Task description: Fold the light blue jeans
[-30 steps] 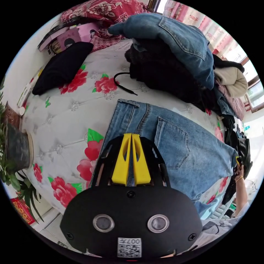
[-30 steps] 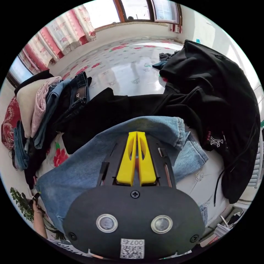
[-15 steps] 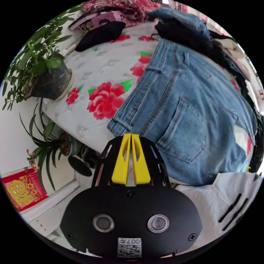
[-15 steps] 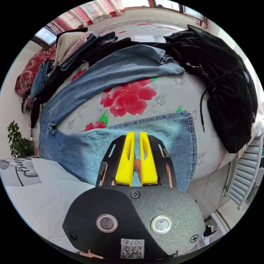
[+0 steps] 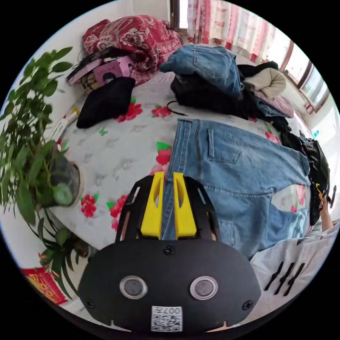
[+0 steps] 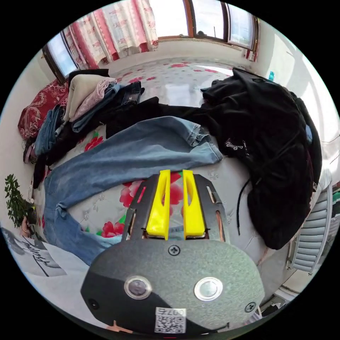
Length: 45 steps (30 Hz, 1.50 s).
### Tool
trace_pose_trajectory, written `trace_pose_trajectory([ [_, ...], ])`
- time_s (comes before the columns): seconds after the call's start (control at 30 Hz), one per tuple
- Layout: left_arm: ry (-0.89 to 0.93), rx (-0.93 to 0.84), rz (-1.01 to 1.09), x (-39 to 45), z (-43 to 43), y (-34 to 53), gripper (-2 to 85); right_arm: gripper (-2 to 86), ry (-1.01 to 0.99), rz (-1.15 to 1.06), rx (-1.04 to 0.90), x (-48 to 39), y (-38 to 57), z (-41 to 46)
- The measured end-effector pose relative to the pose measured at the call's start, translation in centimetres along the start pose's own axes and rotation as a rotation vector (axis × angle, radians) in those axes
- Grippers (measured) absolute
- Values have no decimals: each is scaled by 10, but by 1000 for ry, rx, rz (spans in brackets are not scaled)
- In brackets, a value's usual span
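Left gripper view: you are holding the left gripper (image 5: 165, 207) above the waistband side of the light blue jeans (image 5: 241, 170), its jaws slightly apart and gripping nothing. The jeans are lying spread on the floral bed (image 5: 117, 156), seat pockets up, with two legs splayed apart. In the right gripper view, the right gripper (image 6: 176, 203) is hovering over the bed near the nearer leg, jaws likewise parted and empty; the far leg's cuff (image 6: 200, 141) is lying just beside the black hoodie (image 6: 272, 141). You are risking catching the hoodie or its drawstring when you take that cuff, since they are crowding it. You are also risking a crooked fold, because the legs are lying well apart. Count: one pair of jeans, two grippers, one hoodie, one clothes pile (image 5: 226, 85), one potted plant (image 5: 32, 148).
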<state>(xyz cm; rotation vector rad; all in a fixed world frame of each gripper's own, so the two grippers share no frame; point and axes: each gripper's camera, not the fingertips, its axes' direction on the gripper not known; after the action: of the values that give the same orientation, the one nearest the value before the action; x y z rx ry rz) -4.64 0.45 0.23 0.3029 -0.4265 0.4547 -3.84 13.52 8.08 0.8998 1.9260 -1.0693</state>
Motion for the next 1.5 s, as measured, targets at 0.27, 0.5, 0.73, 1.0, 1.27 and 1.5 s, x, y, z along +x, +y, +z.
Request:
trace_pose_trajectory([
  [0.27,-7,-110,325,60,89,-182,78,72,204,-134,-118,-52,-125,79],
  [0.5,16,-227,477,81,154,-200,22,19,429,-283,-362,-70,-127,141],
  [0.73,141,-161,362,40,97,-195,-8,2,295,-202,-113,-56,-103,56],
  [1.0,383,248,194,-68,-92,-71,-9,-2,106,-207,294,-21,12,-128],
  [1.27,397,215,56,-117,-129,115,-9,-2,122,-181,212,30,207,-159],
  [1.5,381,-217,-168,-119,11,188,-9,-2,155,-5,-323,75,338,-15],
])
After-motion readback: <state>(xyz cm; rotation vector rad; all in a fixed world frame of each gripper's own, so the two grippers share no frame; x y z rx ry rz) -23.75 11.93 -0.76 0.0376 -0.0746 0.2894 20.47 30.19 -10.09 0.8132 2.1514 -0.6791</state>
